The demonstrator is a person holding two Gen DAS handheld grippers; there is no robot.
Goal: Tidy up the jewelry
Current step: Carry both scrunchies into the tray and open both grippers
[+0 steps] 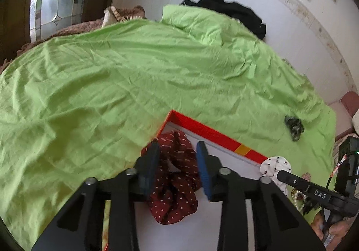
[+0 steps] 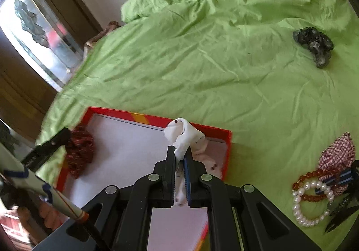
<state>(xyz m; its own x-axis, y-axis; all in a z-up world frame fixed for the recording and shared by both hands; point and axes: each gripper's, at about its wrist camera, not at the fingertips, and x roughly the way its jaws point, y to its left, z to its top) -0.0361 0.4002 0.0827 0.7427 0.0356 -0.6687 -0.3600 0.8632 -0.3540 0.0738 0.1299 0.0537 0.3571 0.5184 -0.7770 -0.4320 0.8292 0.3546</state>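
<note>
The left tongs (image 1: 178, 148) stand wide apart around a dark red dotted scrunchie (image 1: 177, 181), which lies between the two fingers near the left corner of a red-edged tray (image 2: 143, 117); whether either finger touches the cloth cannot be told. The right tongs (image 2: 179, 154) are pinched nearly closed on a white dotted scrunchie (image 2: 182, 134), held over the tray's far right corner, part of it draped against the rim. The tray sits on a bed covered with a green sheet (image 2: 202, 71). To the right of the tray, on the sheet, lie a pearl bracelet (image 2: 310, 204), a red bead bracelet (image 2: 301, 180) and a red checked scrunchie (image 2: 338, 153), bunched together. Farther off, a dark scrunchie (image 2: 314, 46) lies alone. Black clothing (image 1: 233, 11) rests at the bed's far edge.
</note>
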